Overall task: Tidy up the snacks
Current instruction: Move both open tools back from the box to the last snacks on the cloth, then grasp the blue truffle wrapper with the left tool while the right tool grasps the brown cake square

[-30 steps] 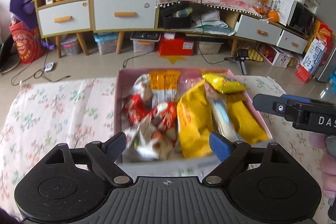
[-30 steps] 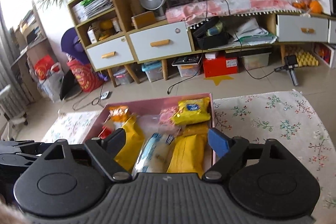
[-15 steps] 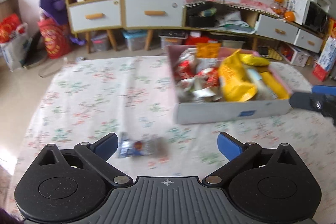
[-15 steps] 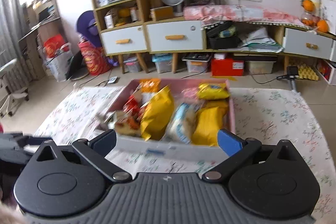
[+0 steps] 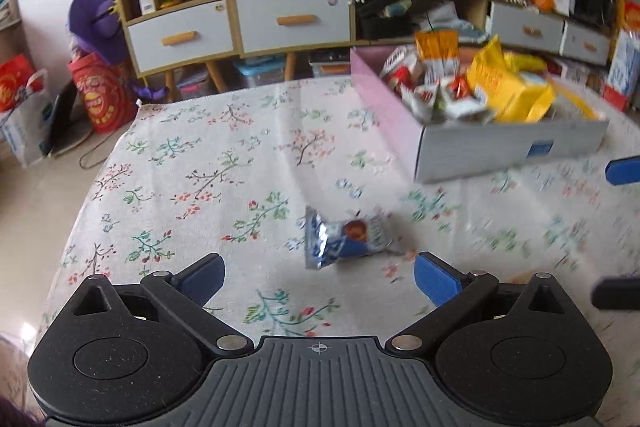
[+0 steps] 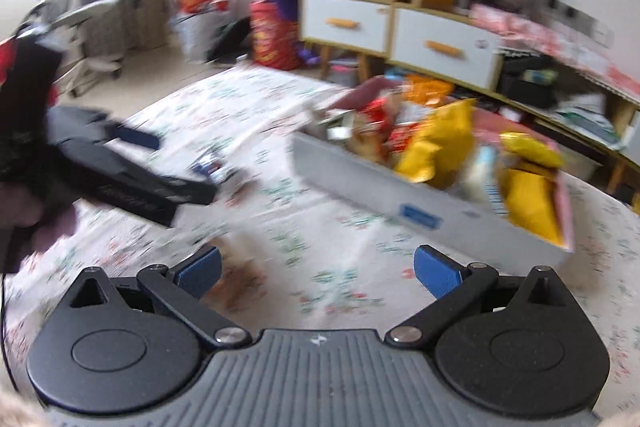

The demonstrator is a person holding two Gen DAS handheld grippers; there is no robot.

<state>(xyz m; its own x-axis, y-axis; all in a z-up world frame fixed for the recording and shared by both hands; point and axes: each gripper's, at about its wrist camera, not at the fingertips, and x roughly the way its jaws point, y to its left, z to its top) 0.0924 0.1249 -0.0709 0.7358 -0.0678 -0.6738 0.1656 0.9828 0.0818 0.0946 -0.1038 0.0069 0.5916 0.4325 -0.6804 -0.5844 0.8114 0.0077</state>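
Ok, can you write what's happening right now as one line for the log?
left claw: open, empty | right claw: open, empty | blue snack packet: lying on tablecloth, ahead of left claw | snack box: full

Black claw (image 5: 318, 277), blue fingertips (image 5: 432, 277), silver screws

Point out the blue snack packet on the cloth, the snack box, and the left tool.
blue snack packet (image 5: 347, 242), left wrist view, middle of wrapper.
snack box (image 5: 512, 147), left wrist view, grey front wall.
left tool (image 5: 319, 277), left wrist view, midway between fingertips.
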